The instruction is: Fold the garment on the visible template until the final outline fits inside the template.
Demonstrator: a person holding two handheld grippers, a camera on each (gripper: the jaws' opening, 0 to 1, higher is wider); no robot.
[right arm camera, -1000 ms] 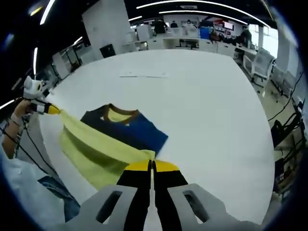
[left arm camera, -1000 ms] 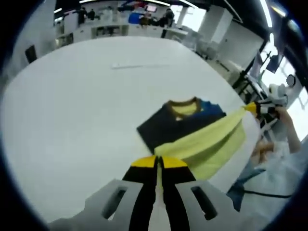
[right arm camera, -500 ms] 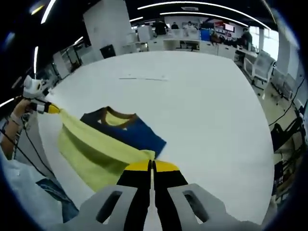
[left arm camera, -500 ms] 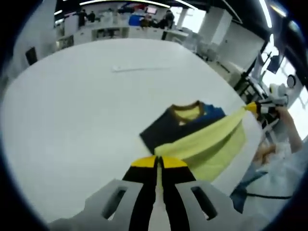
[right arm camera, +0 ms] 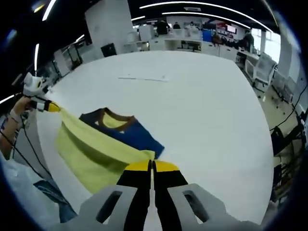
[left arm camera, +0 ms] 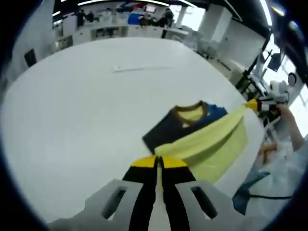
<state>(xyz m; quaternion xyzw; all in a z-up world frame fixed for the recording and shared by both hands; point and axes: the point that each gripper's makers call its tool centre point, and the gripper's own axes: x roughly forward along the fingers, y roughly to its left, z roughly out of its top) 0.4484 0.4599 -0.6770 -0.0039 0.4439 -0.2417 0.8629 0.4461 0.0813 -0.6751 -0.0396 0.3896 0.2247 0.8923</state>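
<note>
Table (left arm camera: 72,110): a wide white surface; in the left gripper view its left and far parts are bare apart from a thin pale strip (left arm camera: 139,69) lying far back.
Garment (left arm camera: 202,139): a T-shirt in dark navy, blue and pale yellow-green, with a brownish collar and a yellow inner neck; in the left gripper view it sits right of centre, near the table's right edge.
Garment, lower part: the yellow-green portion is lifted off the table and stretched as a taut band between the two grippers, with a slack yellow-green fold hanging below it.
Garment, upper part: the navy and blue portion with the collar lies flat on the table behind the lifted band.
Left gripper (left arm camera: 159,162): yellow-tipped jaws pressed together, pinching one end of the yellow-green band; in the right gripper view it appears at far left (right arm camera: 48,107), held in a person's hand (right arm camera: 17,115).
Right gripper (right arm camera: 151,166): jaws closed on the other end of the band; in the left gripper view it appears at far right (left arm camera: 257,105).
Template: I cannot tell its outline under the garment.
Background: desks and shelves of an open office beyond the table.
</note>
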